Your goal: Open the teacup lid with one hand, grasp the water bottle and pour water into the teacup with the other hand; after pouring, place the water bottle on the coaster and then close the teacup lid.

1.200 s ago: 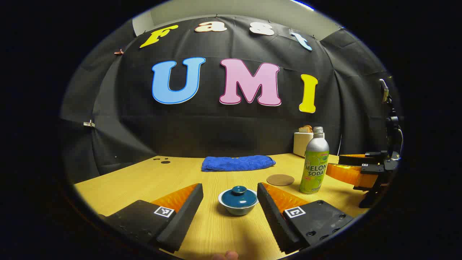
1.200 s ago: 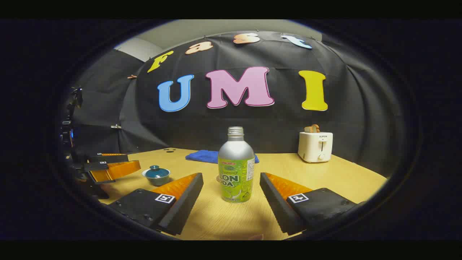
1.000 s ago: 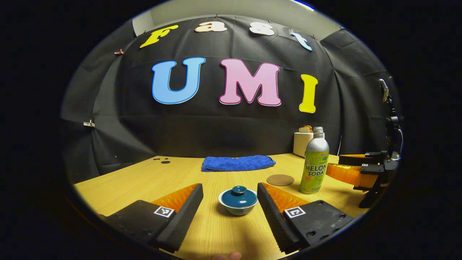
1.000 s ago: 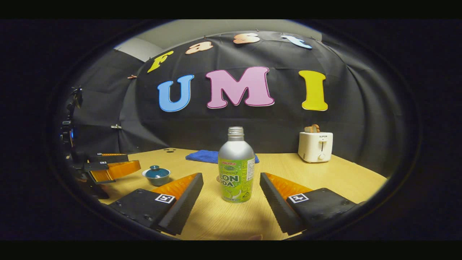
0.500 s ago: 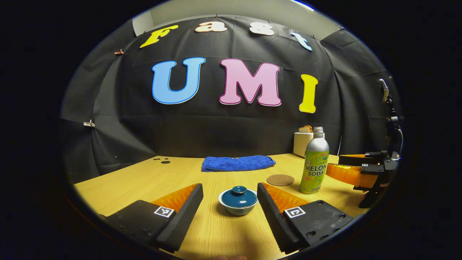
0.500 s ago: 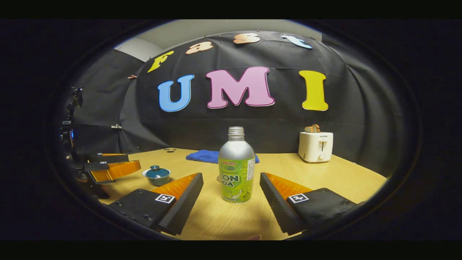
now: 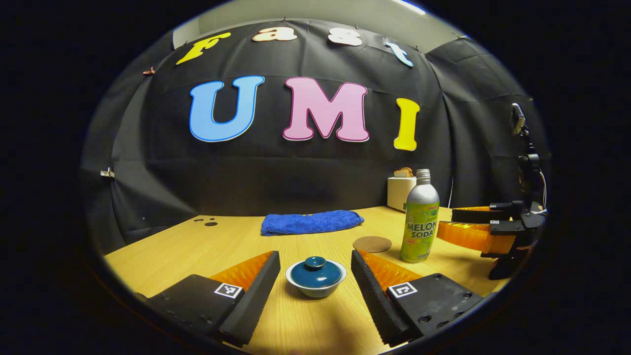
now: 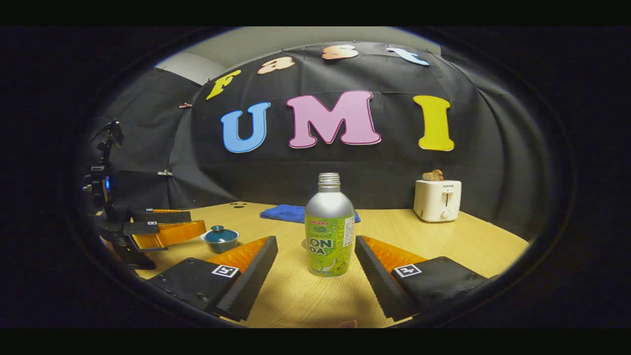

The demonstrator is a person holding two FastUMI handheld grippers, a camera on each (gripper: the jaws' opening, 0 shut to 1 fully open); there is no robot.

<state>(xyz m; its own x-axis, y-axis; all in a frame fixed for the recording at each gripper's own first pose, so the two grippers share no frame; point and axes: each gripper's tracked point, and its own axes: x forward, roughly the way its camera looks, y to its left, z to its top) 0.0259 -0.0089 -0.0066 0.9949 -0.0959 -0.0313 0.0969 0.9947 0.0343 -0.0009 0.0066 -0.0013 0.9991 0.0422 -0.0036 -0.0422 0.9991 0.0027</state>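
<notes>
The wooden bench [image 7: 197, 246] spreads across both views, its near edge cut off by the round rim of each picture. On it, far back against the black wall, lies a folded blue towel [image 7: 310, 222]; in the right gripper view the water bottle hides its middle.

The left hand-held gripper [image 7: 315, 259] hangs low over the bench with its two fingers spread wide, touching nothing. In the right gripper view it shows from the side at the left edge [image 8: 199, 228], its rear parts lost in the dark. The right hand-held gripper [image 8: 315, 246] is likewise wide open and empty; in the left gripper view it juts in from the right [image 7: 443, 223], one finger above the other, with the hand behind it too dark to make out.

A white toaster [image 8: 438, 200] stands at the far right of the bench, something brown poking from its slot; in the left gripper view the bottle covers much of it.

The water bottle [image 8: 329, 231] stands upright and uncapped between the right gripper's fingers, apart from both. Whether it holds liquid cannot be told.

The teacup [image 7: 316, 279] sits between the left gripper's fingers, untouched, its dark blue lid [image 7: 315, 269] still on.

The round brown coaster [image 7: 372, 243] lies bare just left of the bottle; in the right gripper view only a sliver peeks out beside the bottle's base.
</notes>
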